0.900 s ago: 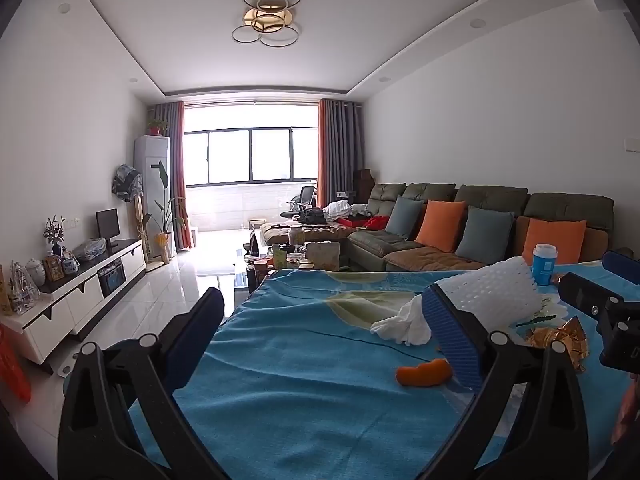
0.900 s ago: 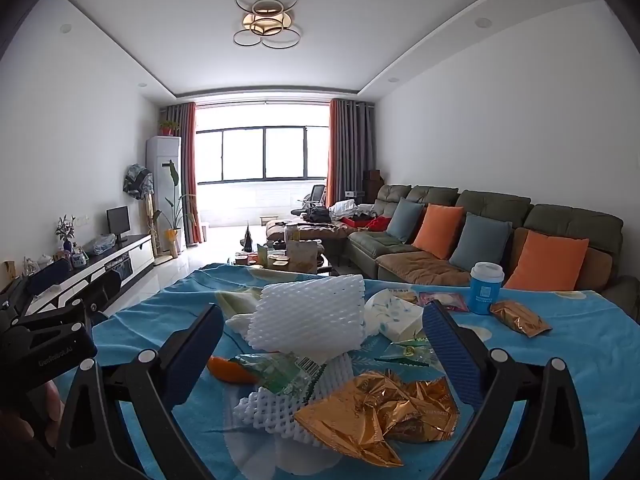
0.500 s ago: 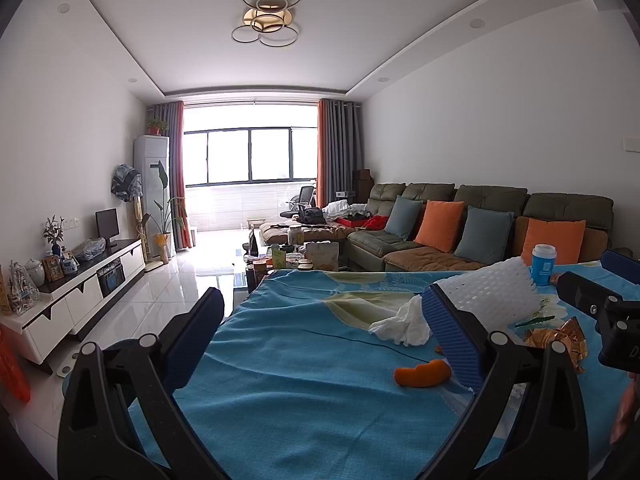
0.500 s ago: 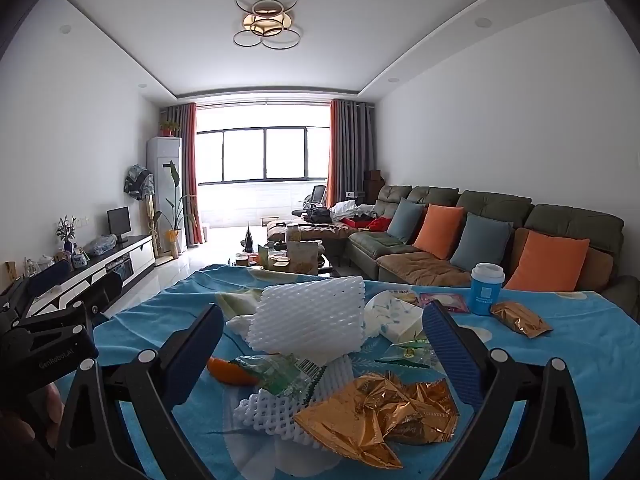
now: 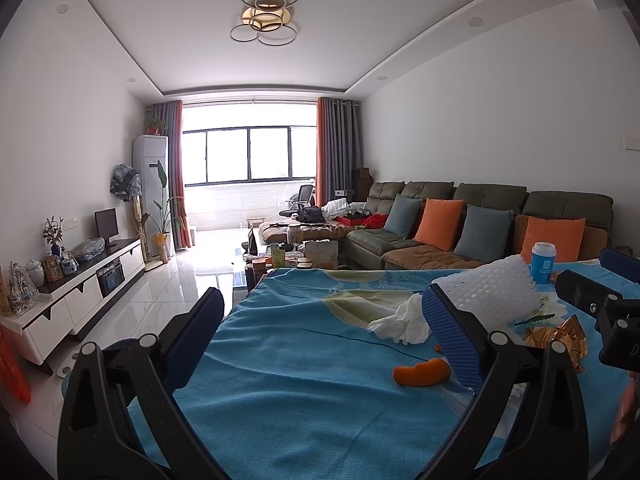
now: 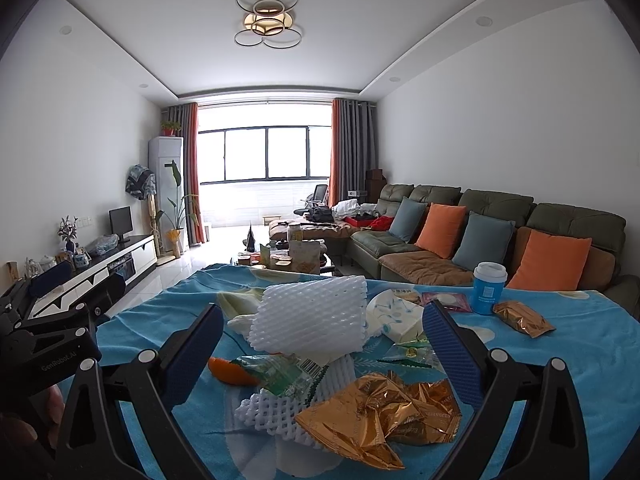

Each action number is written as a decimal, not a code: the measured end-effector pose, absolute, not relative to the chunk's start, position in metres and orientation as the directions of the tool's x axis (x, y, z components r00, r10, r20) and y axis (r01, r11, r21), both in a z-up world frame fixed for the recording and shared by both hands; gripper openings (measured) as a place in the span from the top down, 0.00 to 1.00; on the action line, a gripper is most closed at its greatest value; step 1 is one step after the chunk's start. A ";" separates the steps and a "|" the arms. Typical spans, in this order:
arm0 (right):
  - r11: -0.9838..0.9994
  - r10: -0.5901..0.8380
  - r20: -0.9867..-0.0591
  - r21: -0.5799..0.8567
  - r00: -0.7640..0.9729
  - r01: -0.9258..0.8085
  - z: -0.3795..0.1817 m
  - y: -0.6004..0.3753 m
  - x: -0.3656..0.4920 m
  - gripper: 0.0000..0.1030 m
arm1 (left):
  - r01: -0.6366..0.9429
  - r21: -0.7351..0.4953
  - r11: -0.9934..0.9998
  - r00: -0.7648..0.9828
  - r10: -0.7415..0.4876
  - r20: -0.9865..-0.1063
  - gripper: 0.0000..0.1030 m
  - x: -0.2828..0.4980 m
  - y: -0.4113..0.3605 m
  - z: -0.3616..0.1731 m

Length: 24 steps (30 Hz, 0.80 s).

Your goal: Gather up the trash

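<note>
A counter (image 6: 580,344) under a blue cloth carries the trash, which lies heaped toward its near edge and right half. Largest is the white foam net sleeve (image 6: 312,320), propped upright on the heap, with a second foam net (image 6: 276,408) flat below it. Against that one's near side lies the crumpled gold foil wrapper (image 6: 380,412). A blue paper cup (image 6: 488,288) stands toward the far right corner, a small gold packet (image 6: 522,318) just beside it. A white tissue (image 5: 400,322) lies left of the heap, and an orange peel (image 5: 420,372) nearer the front edge. The left gripper (image 5: 320,340) and right gripper (image 6: 320,352) both hover above the cloth, jaws spread wide, gripping nothing.
</note>
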State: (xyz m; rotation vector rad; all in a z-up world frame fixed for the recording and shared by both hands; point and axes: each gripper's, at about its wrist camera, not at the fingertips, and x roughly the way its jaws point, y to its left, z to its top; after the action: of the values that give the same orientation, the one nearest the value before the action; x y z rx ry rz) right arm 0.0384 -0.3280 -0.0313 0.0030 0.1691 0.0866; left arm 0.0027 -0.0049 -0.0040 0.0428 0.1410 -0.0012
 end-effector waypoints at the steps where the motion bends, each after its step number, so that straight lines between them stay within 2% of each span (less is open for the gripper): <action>1: 0.996 0.088 -0.170 0.011 0.982 -0.088 -0.031 -0.327 0.039 0.07 | 0.008 0.042 0.999 0.990 -0.002 -0.138 0.05 -0.001 0.000 -0.002; 24: 0.995 0.102 -0.185 0.018 0.977 -0.100 -0.037 -0.328 0.046 0.07 | 0.000 0.048 0.999 0.988 0.007 -0.157 0.05 0.000 -0.004 -0.002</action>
State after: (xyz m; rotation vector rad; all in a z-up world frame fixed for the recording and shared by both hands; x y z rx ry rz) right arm 0.0462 -0.3281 -0.0369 0.0087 0.1873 0.1018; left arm -0.0004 -0.0036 -0.0017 0.0482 0.1582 0.0033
